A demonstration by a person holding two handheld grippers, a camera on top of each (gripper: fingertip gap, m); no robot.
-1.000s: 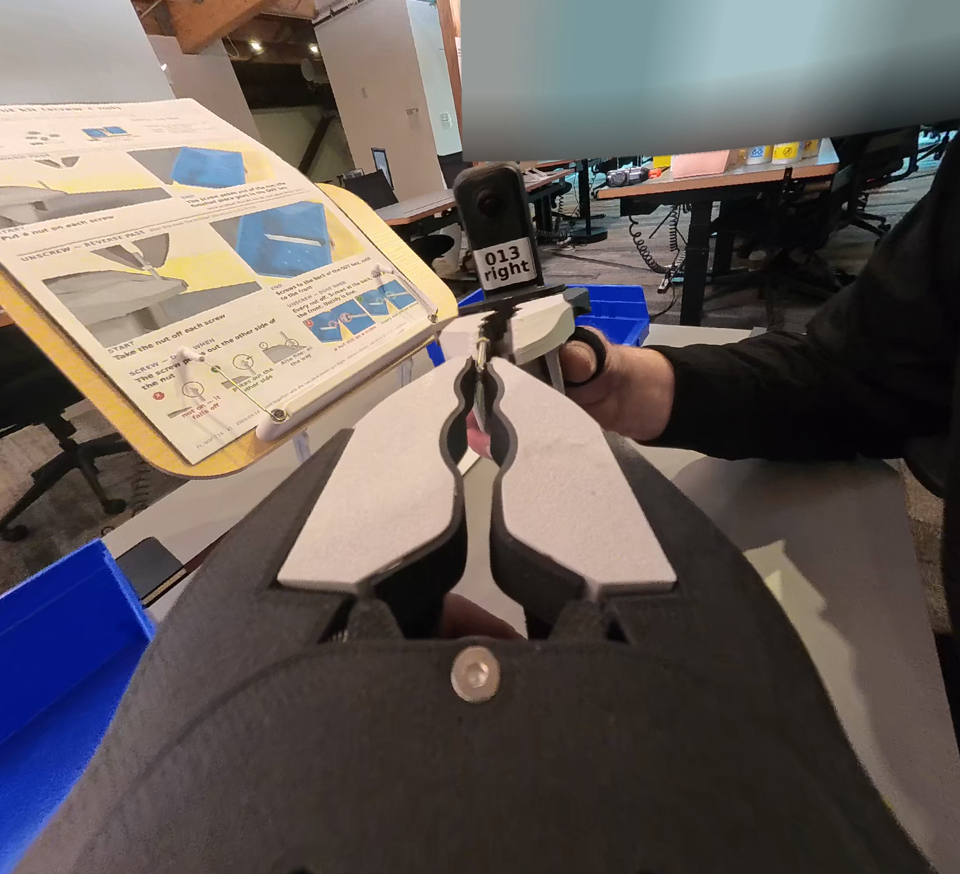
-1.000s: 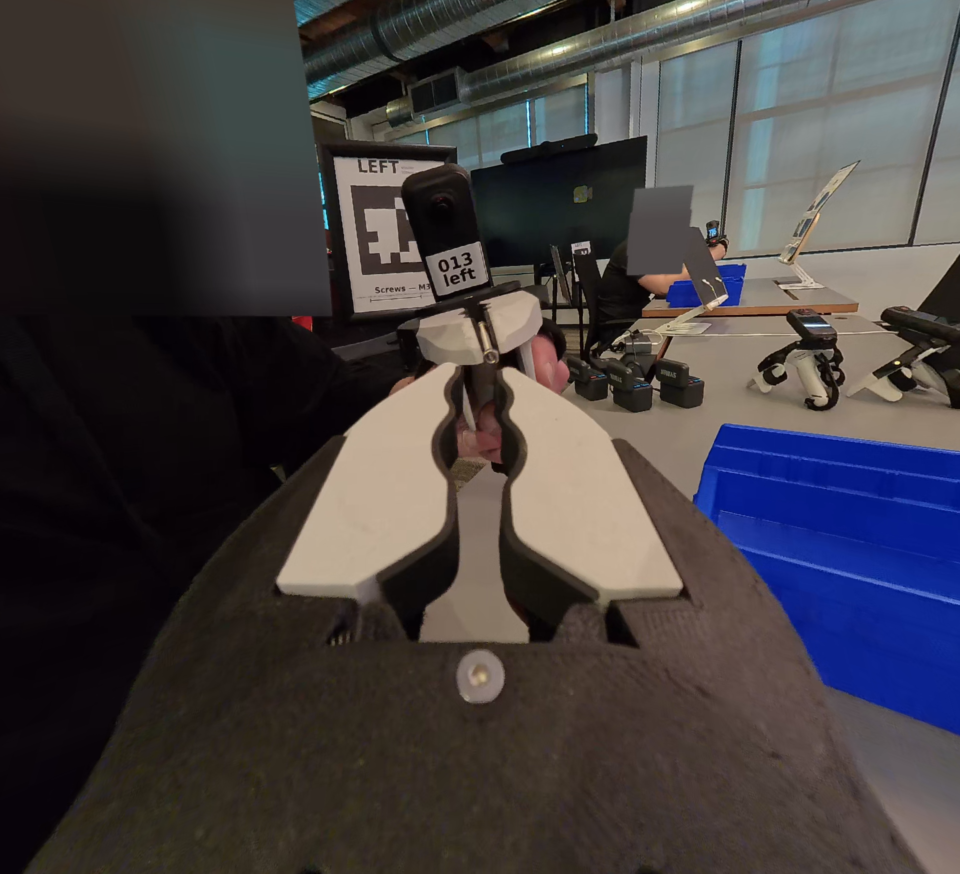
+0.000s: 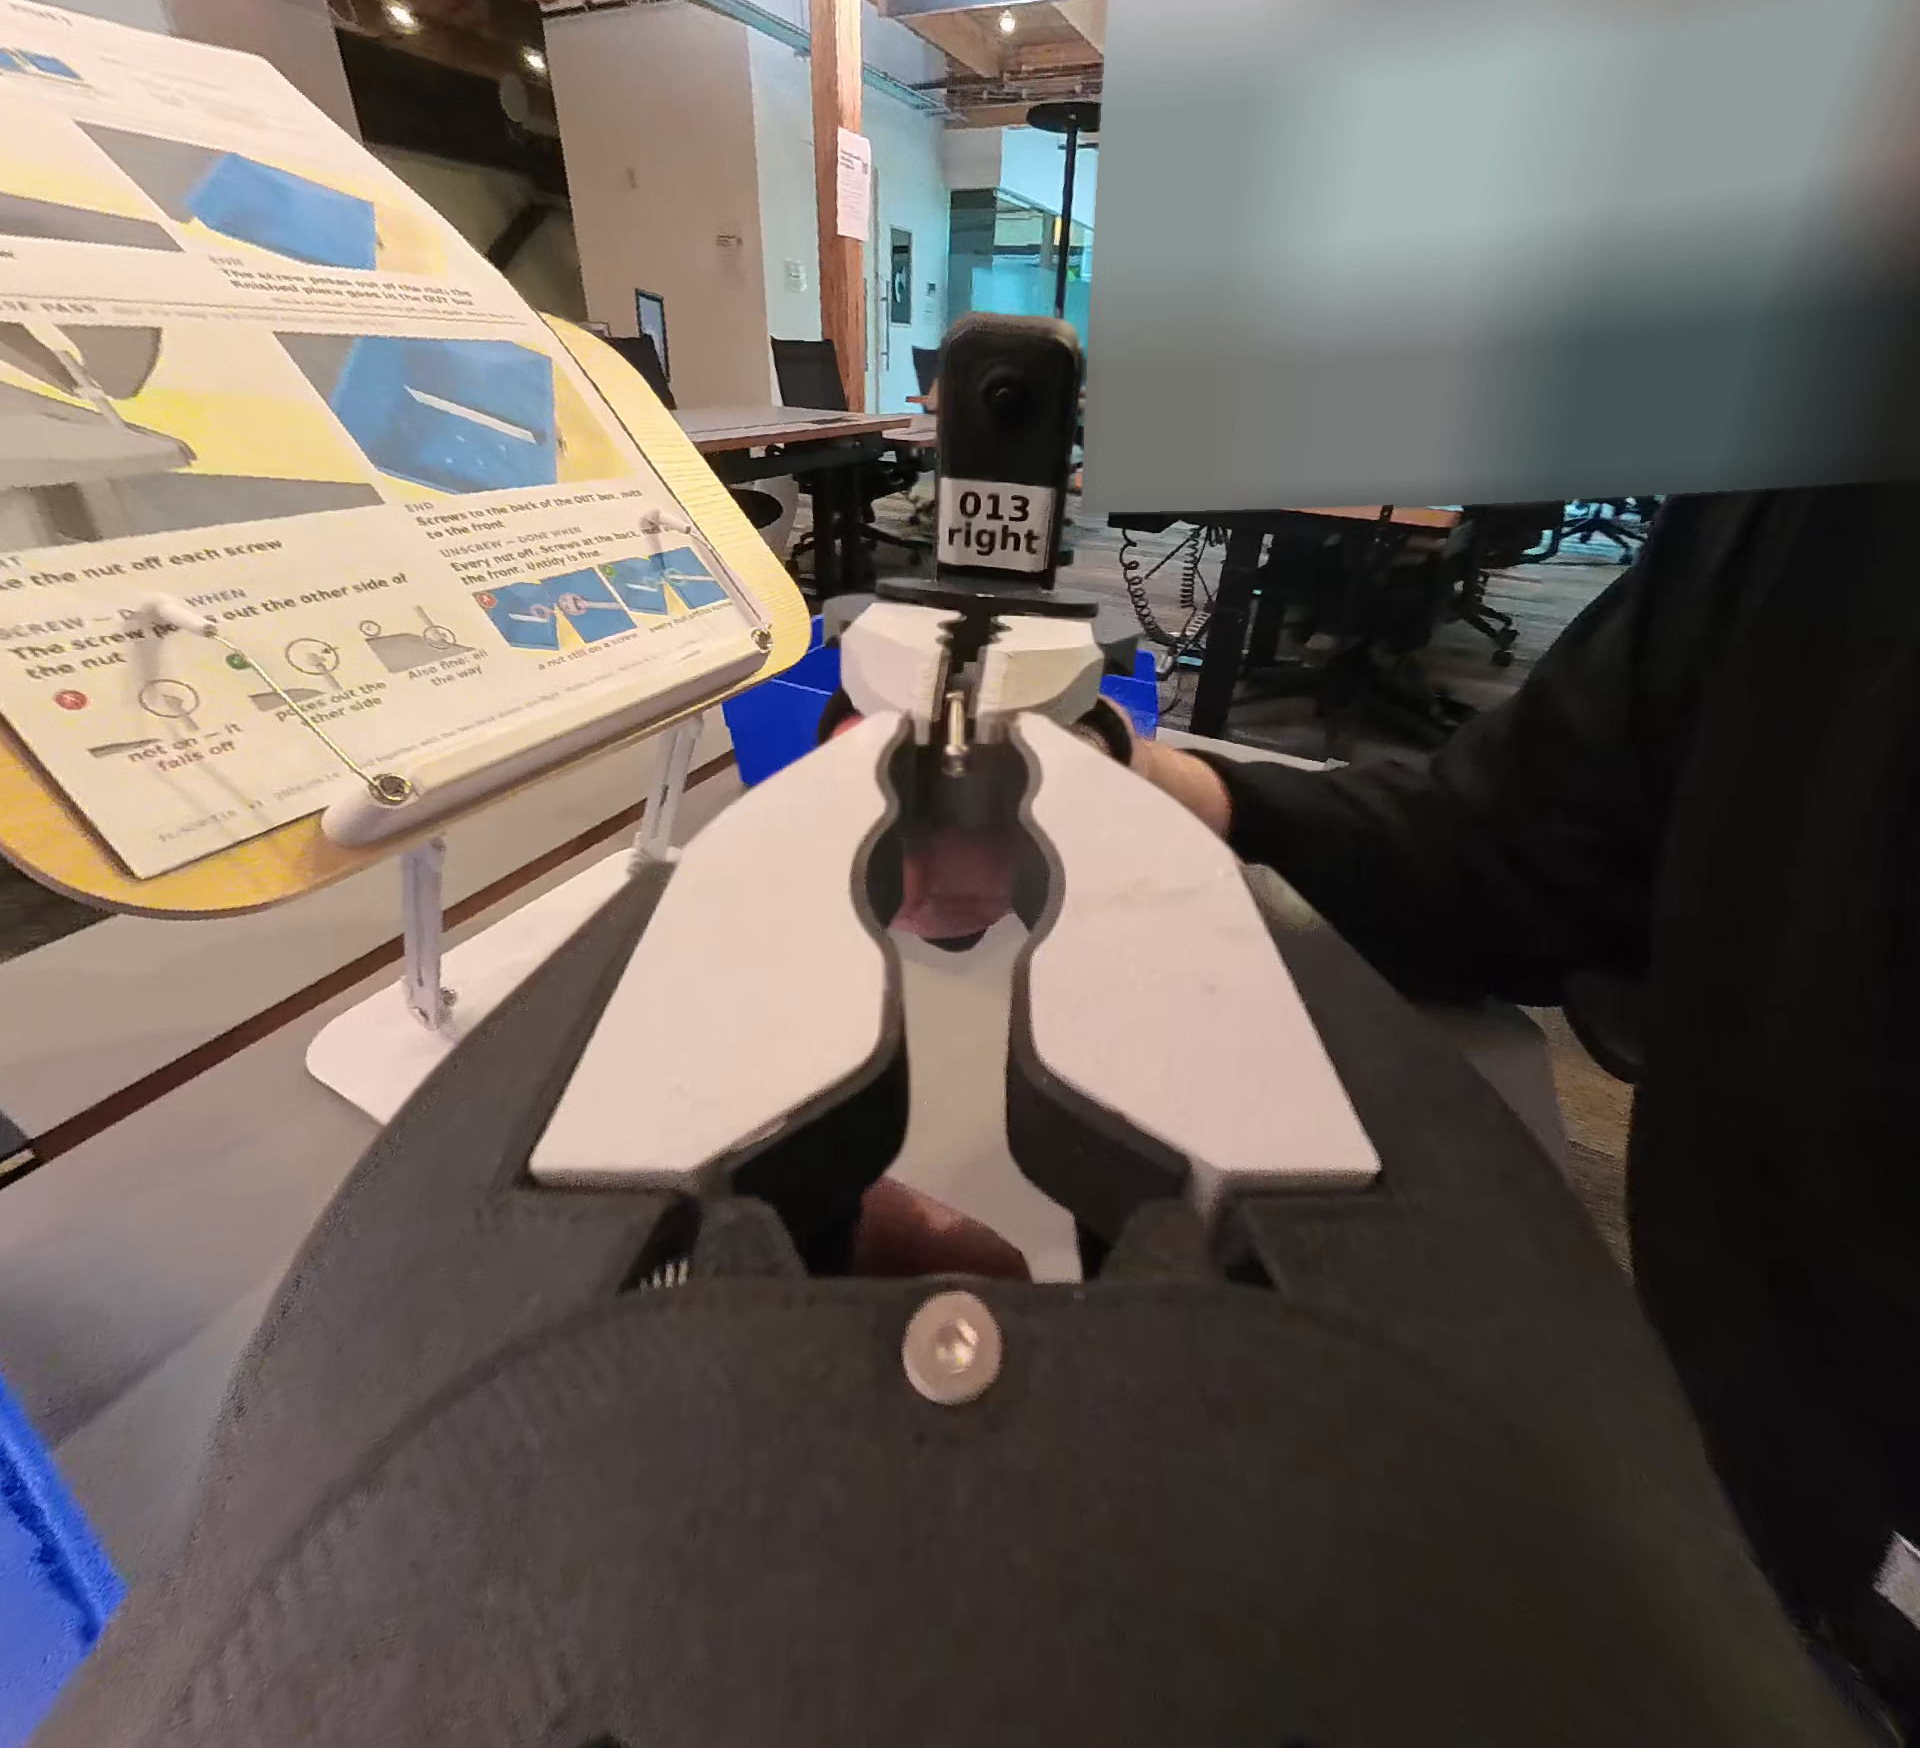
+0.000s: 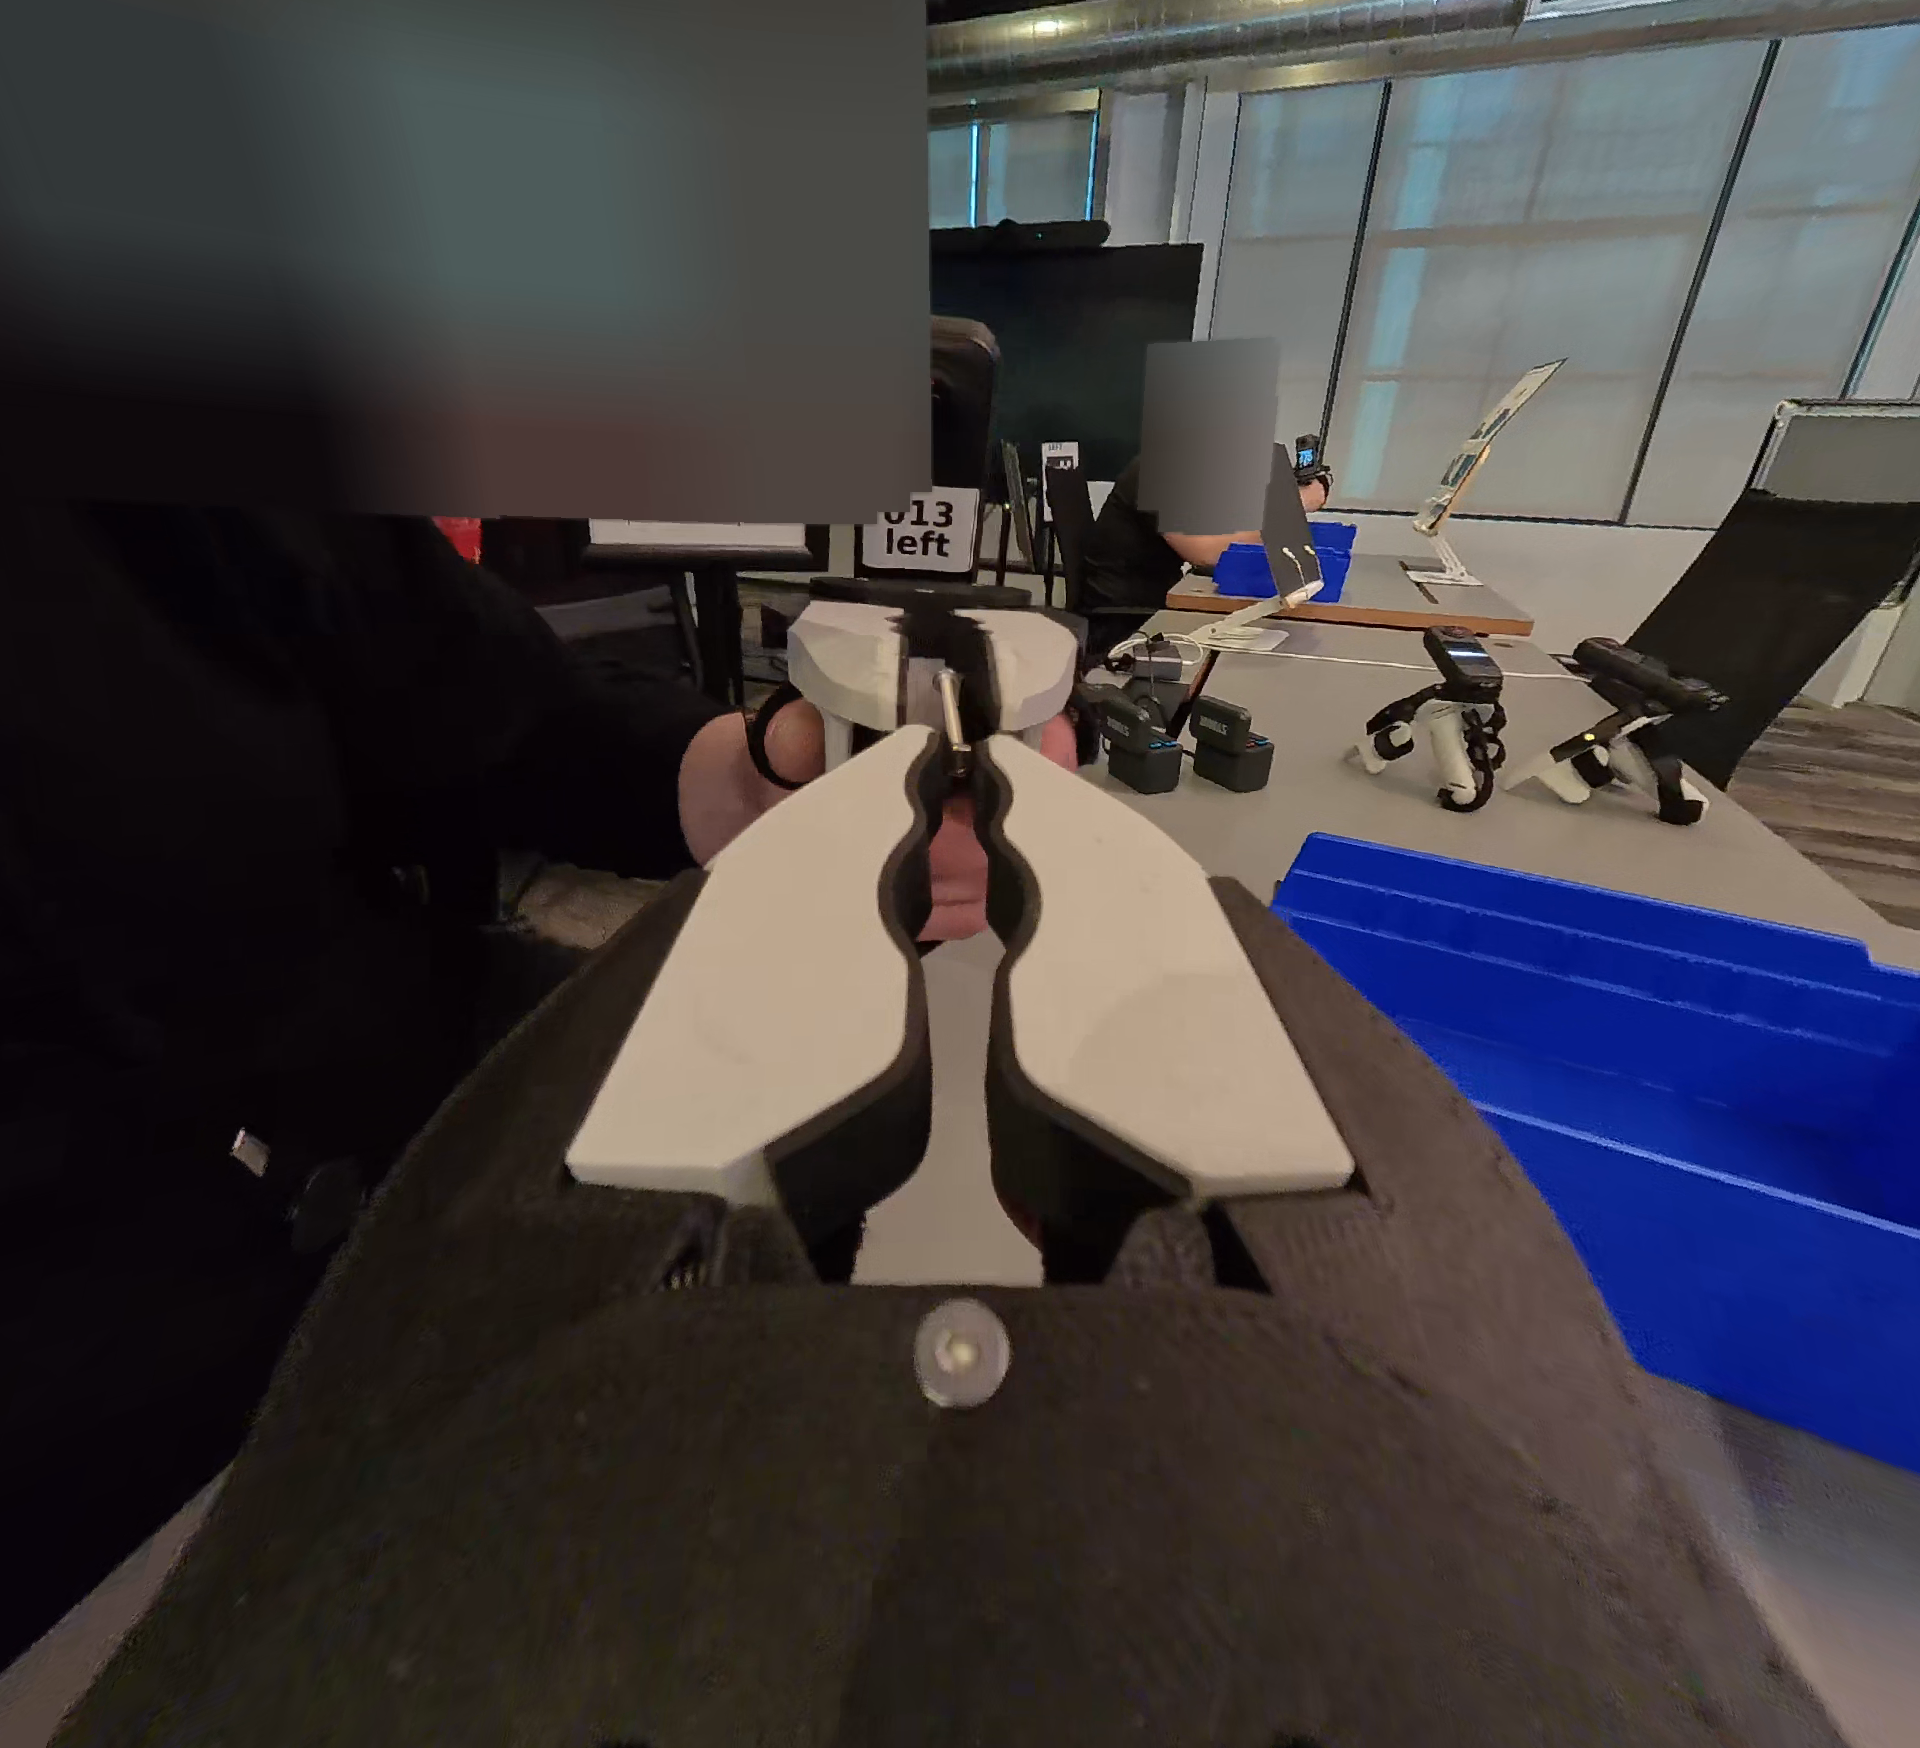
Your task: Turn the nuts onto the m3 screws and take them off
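The two grippers meet tip to tip in mid-air over the grey table [image 3: 208, 1127]. A small silver screw [image 4: 948, 711] bridges the tips; it also shows in the left wrist view [image 3: 954, 732]. My right gripper [image 4: 956, 753] is shut on the screw's near end, where a small nut [image 4: 958, 763] seems to sit. My left gripper [image 3: 956, 748] has its jaws slightly parted around the other end of the screw. A hand holds each gripper from behind.
An instruction board [image 3: 364, 555] on a white stand rises at the left. A blue bin [image 4: 1610, 1075] lies to the right of my right gripper, another blue bin [image 3: 779, 722] behind the board. Spare grippers [image 4: 1455, 732] and battery packs [image 4: 1184, 748] sit farther back. Less than 4 cm separates the two grippers' tips.
The left gripper's jaws have parted a little, and the right gripper's jaws have closed a little. Both views have shifted; the screw still sits between the tips.
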